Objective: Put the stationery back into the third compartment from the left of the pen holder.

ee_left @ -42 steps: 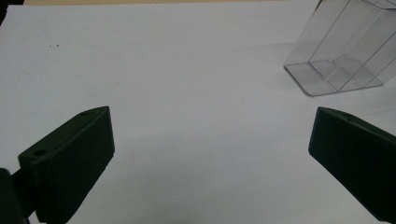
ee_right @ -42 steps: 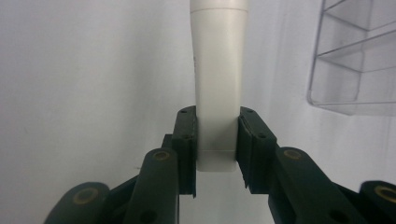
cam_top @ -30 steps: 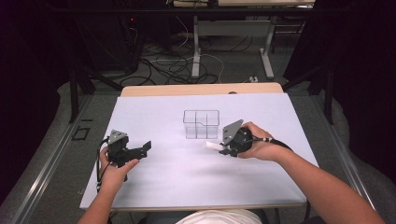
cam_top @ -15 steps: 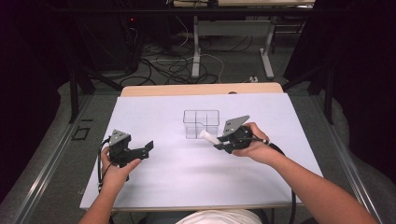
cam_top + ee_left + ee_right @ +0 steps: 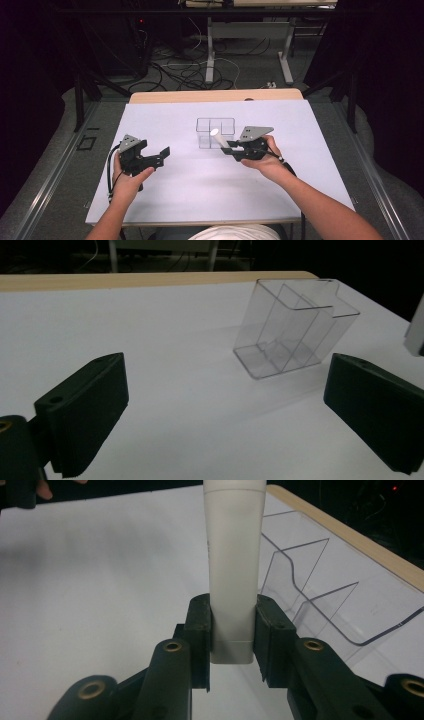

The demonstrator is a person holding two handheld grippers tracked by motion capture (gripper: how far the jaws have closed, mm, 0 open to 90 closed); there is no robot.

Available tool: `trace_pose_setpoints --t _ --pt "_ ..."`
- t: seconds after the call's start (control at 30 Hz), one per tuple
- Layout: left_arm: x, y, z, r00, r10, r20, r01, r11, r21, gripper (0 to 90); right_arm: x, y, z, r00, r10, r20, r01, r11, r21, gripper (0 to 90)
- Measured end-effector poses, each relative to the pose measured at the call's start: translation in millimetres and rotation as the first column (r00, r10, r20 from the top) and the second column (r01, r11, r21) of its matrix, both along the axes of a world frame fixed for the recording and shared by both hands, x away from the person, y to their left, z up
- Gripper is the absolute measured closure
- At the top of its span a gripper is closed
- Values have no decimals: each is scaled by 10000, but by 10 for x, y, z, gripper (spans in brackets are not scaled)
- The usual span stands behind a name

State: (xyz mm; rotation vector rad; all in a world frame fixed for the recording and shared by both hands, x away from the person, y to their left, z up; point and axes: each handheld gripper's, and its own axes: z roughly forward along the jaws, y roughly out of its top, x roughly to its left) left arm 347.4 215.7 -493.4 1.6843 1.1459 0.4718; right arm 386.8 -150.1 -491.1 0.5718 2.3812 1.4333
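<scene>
- The right gripper (image 5: 231, 148) is clamped on a white plastic tube (image 5: 233, 575), just beside the clear plastic divided box (image 5: 215, 132).
- The left gripper (image 5: 159, 156), well left of the box, has its jaws wide apart, holding nothing.
- The box stands mid-table on the white sheet (image 5: 200, 185).

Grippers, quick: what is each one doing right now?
Left gripper: open, holding nothing, jaws set wide apart.
Right gripper: shut on the white tube, beside the clear organizer.

Clear glossy plastic organizer (image 5: 295, 330); matt white tube (image 5: 234, 570); wooden table edge (image 5: 215, 96).
</scene>
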Motion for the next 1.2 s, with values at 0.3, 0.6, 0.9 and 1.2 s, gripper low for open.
trace_pose_setpoints --t 0.3,0.6,0.9,1.2 --pt "-17 -216 113 9978 -612 264 608 9980 156 104 -10 -65 18 9979 -548 336 511 9934 1029 708" --pt "-22 -431 167 9968 -696 395 701 9975 -109 154 -75 -168 -53 9951 -872 473 781 9827 1679 708" --pt "-20 -755 241 9916 -1224 430 1242 9913 -437 174 -120 -219 -115 9940 -1097 48 1067 9752 1937 707" --pt "12 -1018 278 9781 -2074 175 2081 9749 -792 296 -141 -223 -158 9900 -1402 -130 1396 9657 2191 707"
